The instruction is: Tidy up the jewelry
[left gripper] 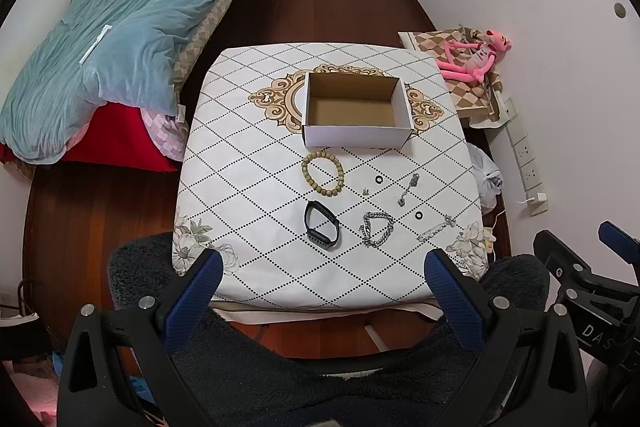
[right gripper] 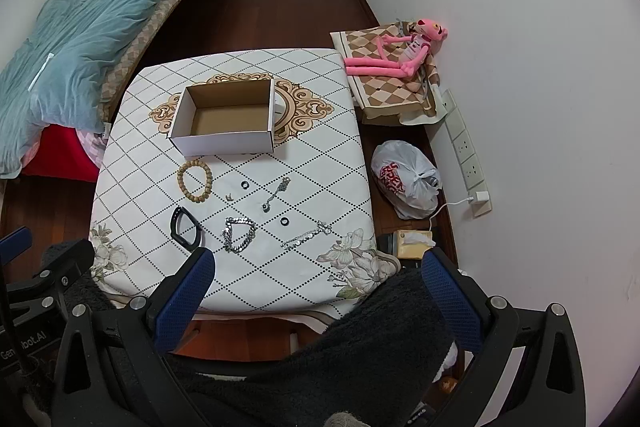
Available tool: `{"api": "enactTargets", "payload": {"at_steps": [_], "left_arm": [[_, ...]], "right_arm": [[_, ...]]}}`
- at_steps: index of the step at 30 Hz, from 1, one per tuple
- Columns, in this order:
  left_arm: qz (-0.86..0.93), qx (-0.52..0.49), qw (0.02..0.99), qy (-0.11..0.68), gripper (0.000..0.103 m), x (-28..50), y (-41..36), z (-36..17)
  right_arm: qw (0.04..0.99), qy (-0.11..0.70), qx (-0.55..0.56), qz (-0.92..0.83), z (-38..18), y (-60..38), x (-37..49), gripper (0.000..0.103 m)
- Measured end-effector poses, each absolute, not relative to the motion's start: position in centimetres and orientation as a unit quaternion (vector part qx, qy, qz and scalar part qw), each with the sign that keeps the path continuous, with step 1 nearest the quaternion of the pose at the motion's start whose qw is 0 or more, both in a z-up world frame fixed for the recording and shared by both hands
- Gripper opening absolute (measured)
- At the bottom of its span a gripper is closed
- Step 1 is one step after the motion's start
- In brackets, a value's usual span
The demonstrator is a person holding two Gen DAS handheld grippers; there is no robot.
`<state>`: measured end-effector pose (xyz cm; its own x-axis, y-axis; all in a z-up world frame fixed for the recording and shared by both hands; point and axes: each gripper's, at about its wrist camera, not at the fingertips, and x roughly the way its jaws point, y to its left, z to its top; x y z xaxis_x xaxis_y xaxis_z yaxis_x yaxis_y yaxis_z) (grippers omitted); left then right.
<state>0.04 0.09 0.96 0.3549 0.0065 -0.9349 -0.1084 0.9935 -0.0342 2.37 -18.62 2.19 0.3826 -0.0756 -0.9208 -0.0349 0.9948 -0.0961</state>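
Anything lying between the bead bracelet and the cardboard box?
Nothing: only bare tablecloth between bead bracelet and cardboard box, clear in both wrist views.

A home bedroom: a bed [left gripper: 120,39] (rumpled blue quilt), wooden floor [left gripper: 320,7].

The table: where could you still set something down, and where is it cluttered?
Bare cloth runs along the table's near edge, below the black band and silver chain bracelet, and down the side left of the wooden bead bracelet. The open box is empty. It is crowded between the box and the near edge, where the jewelry lies.
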Motion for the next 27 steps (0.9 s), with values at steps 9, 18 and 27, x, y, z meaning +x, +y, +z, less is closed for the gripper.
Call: {"api": "enactTargets", "payload": {"at_steps": [9,18,27], "left_arm": [[0.034,-0.044,0.823,0.565,0.103,-0.05,0.19,1.07],[0.036,-0.044,0.824,0.564,0.103,0.07,0.33,1.42],[0.034,-0.046,0.825,0.562,0.103,-0.14,0.33,1.58]], "right_arm": [[0.830,0.555,-0.051,-0.011,2.48,-18.37,2.28,0.103],[0.831,0.554,-0.050,-0.011,2.47,-18.32,2.14,0.103],[0.832,0.552,-0.052,-0.009,2.85,-18.43,2.34,0.103]]}}
